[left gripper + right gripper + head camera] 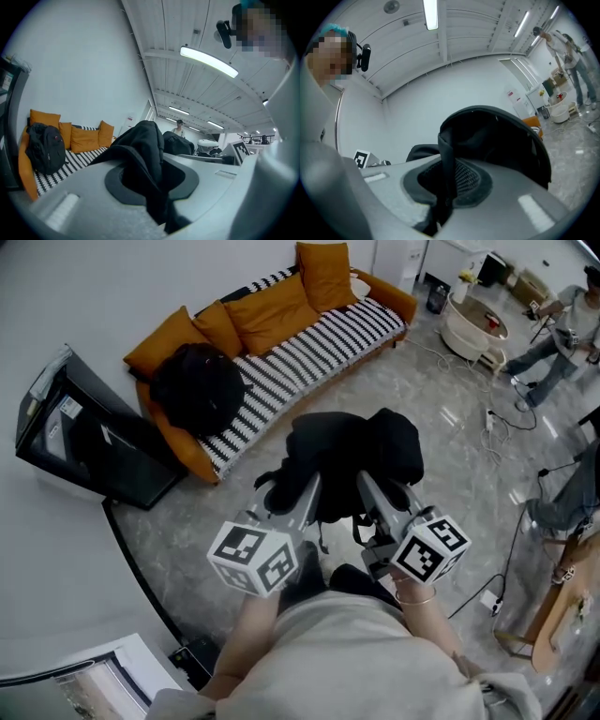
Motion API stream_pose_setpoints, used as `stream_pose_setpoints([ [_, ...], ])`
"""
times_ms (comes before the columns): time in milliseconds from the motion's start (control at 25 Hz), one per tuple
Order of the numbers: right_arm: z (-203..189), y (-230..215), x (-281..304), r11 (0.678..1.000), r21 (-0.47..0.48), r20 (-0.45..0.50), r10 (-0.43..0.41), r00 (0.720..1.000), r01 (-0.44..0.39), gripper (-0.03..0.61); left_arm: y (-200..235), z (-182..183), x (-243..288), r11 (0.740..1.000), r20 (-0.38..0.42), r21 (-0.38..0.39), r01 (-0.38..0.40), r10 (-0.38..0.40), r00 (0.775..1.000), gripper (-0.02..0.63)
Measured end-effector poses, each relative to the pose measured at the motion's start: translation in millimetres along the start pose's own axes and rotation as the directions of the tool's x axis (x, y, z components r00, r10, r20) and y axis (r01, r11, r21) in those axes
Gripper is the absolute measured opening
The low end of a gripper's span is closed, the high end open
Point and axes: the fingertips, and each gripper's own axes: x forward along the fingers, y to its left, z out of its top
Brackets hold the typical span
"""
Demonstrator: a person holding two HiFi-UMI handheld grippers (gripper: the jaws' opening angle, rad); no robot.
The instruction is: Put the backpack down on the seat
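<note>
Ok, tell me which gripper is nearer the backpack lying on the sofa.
Left. In the head view the left gripper sits below and right of the sofa backpack; the right gripper is farther right.

Your backpack (352, 460) hangs above the floor (187, 549) directly before you, with the left gripper (292, 501) at its left side and the right gripper (380, 495) at its right, part of it clamped in each. The sofa (309, 348) lies beyond it, well apart, running up to your right. A second backpack (197, 388) sits on the sofa's left end, with cushions (272, 307) behind it along the back. A cabinet (89, 437) stands just left of the sofa; a tub (473, 326) lies past its right end.
</note>
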Motion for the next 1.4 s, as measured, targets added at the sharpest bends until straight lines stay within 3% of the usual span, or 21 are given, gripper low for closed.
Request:
stream_pose_setpoints([
  [320,14,-54,79,0.999,0.035,-0.002,-0.016,1.000,0.016,0.029,71,16,71,1.000,-0.036,-0.019,0.005,-0.006,0.999,0.067],
  [1000,106,-157,361,0.998,0.024,0.071,-0.056,0.996,0.054,0.029,295,141,260,0.998,-0.032,0.011,0.067,-0.066,0.997,0.067],
  [1400,116,-193,453,0.996,0.022,0.032,-0.091,0.995,0.090,0.029,374,159,314,0.996,-0.057,-0.036,0.078,-0.080,0.995,0.067],
])
